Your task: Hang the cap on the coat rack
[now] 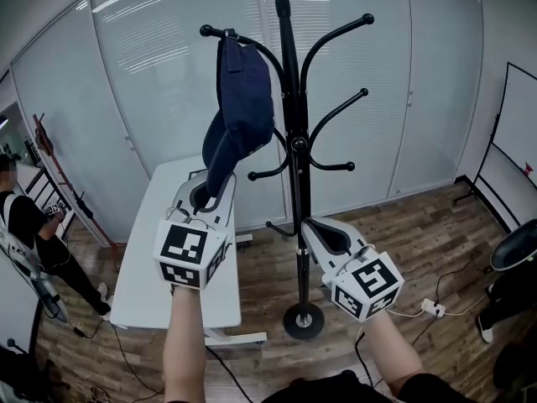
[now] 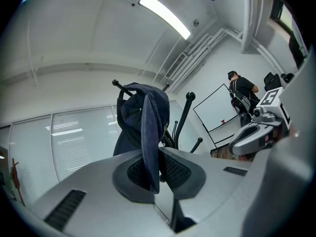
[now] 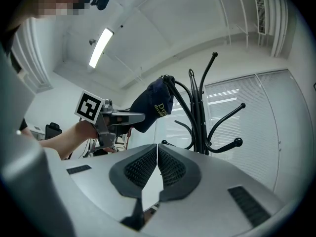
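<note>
A navy cap point(image 1: 244, 99) hangs with its crown over the upper left hook point(image 1: 215, 32) of the black coat rack point(image 1: 290, 141). Its brim points down into my left gripper point(image 1: 204, 193), which is shut on it. In the left gripper view the brim point(image 2: 149, 162) stands edge-on between the pads, with the cap point(image 2: 139, 116) above on the hook. My right gripper point(image 1: 323, 238) is shut with nothing in it, low and just right of the pole. The right gripper view shows its jaws point(image 3: 157, 164) closed together, with the cap point(image 3: 153, 106) and the rack point(image 3: 200, 117) beyond.
A white table point(image 1: 143, 263) stands left of the rack's round base point(image 1: 303, 319). A person point(image 1: 25, 225) stands at the far left. A whiteboard point(image 1: 520, 133), a dark chair point(image 1: 516, 246) and floor cables point(image 1: 432, 307) are at the right. Glass wall panels stand behind.
</note>
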{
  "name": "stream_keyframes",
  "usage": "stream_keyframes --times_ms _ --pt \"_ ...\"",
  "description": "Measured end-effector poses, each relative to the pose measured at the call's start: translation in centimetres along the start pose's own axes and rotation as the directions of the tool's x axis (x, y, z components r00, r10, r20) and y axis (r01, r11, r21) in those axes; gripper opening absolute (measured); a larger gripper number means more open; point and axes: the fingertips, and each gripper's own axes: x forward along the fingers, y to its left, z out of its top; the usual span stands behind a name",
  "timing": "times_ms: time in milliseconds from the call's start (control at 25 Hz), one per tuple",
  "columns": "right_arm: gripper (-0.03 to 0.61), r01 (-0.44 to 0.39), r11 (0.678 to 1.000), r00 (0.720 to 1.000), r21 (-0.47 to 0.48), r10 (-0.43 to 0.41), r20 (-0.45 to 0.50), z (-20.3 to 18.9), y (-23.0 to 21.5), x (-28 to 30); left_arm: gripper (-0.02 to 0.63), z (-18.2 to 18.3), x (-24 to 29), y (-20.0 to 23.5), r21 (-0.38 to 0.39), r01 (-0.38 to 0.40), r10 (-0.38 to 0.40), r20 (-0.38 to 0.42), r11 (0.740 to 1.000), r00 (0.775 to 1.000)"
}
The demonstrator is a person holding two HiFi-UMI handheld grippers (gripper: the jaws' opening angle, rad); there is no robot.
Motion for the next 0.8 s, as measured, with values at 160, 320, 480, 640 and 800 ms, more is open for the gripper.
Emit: stream_keyframes --times_ms 160,320,480,640,800 --pt "0.032 0.003 1.000 1.000 0.006 -0.003 -0.009 -0.2 0.2 0.1 0.031 -0.8 -0.1 0.0 -0.027 -0.018 0.019 0.008 0.999 1.000" --pt "0.032 0.005 1.000 1.000 0.005 -0.005 -0.018 -0.4 0.1 0.1 0.031 -1.3 0.2 -0.3 -0.055 -0.022 0.023 0.018 0.998 1.000" --pt "0.032 0.007 1.000 1.000 0.004 -0.007 -0.029 -0.7 0.0 0.0 0.032 -1.4 0.2 -0.7 -0.065 -0.017 0.021 0.072 0.998 0.997" --pt "0.032 0.011 1.000 0.999 0.007 -0.011 -0.039 -0.9 0.1 -0.2 0.032 -1.7 0.0 -0.5 -0.055 -0.057 0.062 0.098 0.997 0.993" --pt "0.032 0.009 1.000 0.999 0.005 -0.009 -0.039 -0.8 0.2 -0.1 0.034 -1.7 -0.1 -0.7 -0.040 -0.074 0.079 0.135 0.996 0.988"
